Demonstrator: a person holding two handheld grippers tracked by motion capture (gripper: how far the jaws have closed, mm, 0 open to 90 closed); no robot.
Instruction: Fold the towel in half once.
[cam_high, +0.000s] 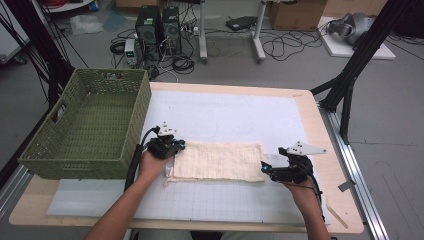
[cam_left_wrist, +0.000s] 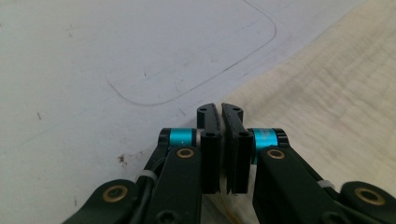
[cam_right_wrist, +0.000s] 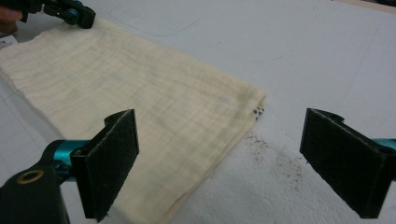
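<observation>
Cream gauze cloth (cam_high: 218, 161), folded into a long flat rectangle, lies on the white mat (cam_high: 240, 115) between the two grippers, long axis running from one to the other. Table (cam_high: 320, 125) under the mat is pale wood; green woven basket (cam_high: 85, 125) stands just beyond the left gripper, to its outer side.

Handling, judged from texture: light, limp, crinkled weave with several layers stacked. No stiffness, so it will sag and drape once lifted, and the layers may slide apart if only the top one is caught. Not slippery, not fragile. Foam pads should bite well on it.

Left gripper (cam_high: 172, 146): jaws drawn together at the cloth's near-left corner. In the left gripper view the cloth edge (cam_left_wrist: 322, 93) runs under and beside the tips, with only a thin gap between the pads; whether fabric is actually pinched there cannot be told.

Right gripper (cam_right_wrist: 219, 158): jaws wide apart, straddling the opposite short end, with the folded corner (cam_right_wrist: 254, 100) ahead between them and nothing gripped. A small dark-patterned tag or spot (cam_right_wrist: 257, 111) shows at that corner.

Best hold, by judgement: the two short-end corners, pinching through all layers at the fold, one gripper per end, so the cloth hangs evenly.
</observation>
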